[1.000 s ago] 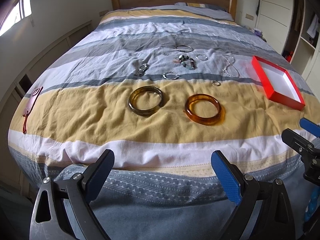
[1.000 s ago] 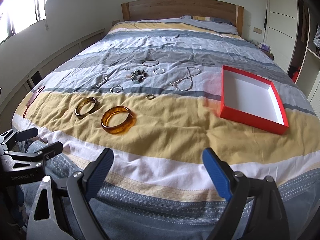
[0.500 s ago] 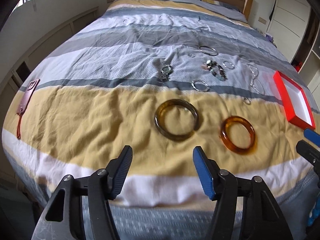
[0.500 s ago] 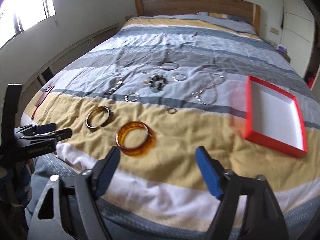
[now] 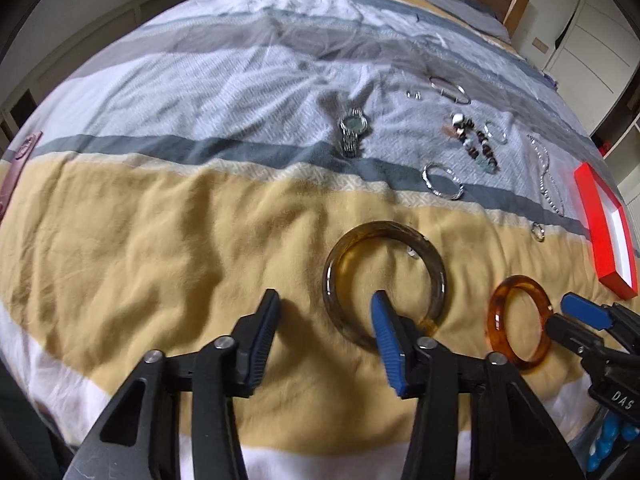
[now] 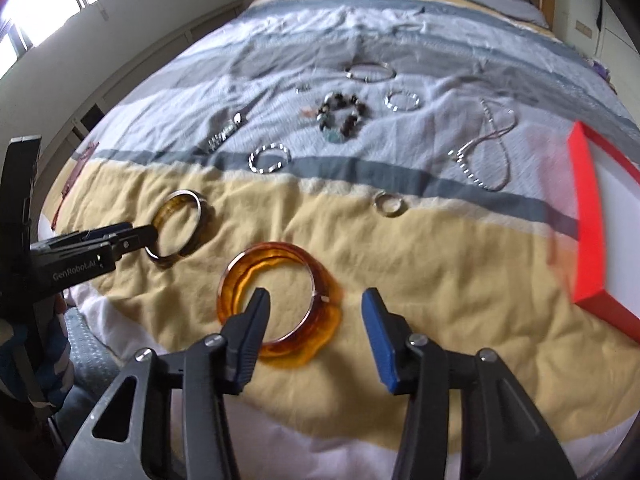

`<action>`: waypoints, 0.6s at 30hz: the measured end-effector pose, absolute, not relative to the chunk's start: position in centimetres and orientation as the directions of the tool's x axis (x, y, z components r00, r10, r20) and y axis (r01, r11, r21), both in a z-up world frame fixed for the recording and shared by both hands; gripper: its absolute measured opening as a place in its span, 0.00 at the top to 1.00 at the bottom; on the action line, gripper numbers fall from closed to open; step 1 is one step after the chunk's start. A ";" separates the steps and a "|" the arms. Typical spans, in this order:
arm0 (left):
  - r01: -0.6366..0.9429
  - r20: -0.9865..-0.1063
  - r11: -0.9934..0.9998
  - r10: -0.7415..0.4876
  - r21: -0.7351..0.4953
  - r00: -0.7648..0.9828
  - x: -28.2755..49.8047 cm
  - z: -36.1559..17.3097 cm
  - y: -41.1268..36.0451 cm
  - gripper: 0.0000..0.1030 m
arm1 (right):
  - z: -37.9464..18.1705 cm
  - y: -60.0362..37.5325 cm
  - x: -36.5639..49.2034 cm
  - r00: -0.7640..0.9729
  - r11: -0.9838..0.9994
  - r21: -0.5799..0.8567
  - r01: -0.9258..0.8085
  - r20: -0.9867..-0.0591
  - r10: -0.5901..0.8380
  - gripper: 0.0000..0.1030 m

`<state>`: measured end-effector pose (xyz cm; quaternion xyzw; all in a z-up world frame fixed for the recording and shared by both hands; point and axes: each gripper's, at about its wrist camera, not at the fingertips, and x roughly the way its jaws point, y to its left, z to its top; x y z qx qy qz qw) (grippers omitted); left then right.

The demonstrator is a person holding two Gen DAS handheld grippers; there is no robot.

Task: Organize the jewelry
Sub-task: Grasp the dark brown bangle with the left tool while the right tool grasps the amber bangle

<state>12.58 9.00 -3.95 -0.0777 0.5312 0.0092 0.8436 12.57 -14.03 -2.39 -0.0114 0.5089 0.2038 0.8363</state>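
Note:
A dark olive bangle (image 5: 400,229) and an amber bangle (image 6: 276,249) lie side by side on the yellow stripe of the bedspread. My left gripper (image 5: 326,314) is low over the dark bangle. Its jaws are closing, one finger inside the ring and one outside, and the near rim sits between them untouched. My right gripper (image 6: 314,308) straddles the amber bangle's right rim the same way, jaws closing, with gaps still showing. Each gripper also shows in the other view: the right gripper (image 5: 560,318) beside the amber bangle (image 5: 494,316), the left gripper (image 6: 136,234) at the dark bangle (image 6: 182,197).
A red box (image 6: 586,220) with a white inside lies open at the right. Further up the bed lie a watch (image 5: 352,128), a bead bracelet (image 6: 340,116), a silver chain bracelet (image 6: 270,158), a small ring (image 6: 388,204), a necklace (image 6: 484,156) and a thin silver bangle (image 6: 370,70).
Both grippers have come forward and down from the foot of the bed onto the two bangles. Their jaws have narrowed from wide apart to straddling one rim each.

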 end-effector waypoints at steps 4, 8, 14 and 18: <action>-0.091 -0.910 0.991 -0.055 -0.101 0.411 13.3 -5.1 8.6 0.62 | -4.3 -13.3 13.4 0.357 0.917 0.178 -0.357 -0.881 0.310 0.57; -0.094 -0.918 0.992 -0.039 -0.083 0.395 13.6 -5.8 8.3 0.63 | -5.6 -12.8 13.7 0.347 0.917 0.157 -0.366 -0.891 0.291 0.57; -0.097 -0.911 0.995 0.006 -0.037 0.411 13.8 -5.7 7.6 0.85 | -6.0 -12.1 13.9 0.380 0.914 0.103 -0.393 -0.887 0.263 0.78; -0.100 -0.906 0.995 0.036 -0.007 0.422 13.3 -5.1 7.1 0.91 | -5.2 -12.8 13.7 0.402 0.912 0.116 -0.392 -0.871 0.284 0.90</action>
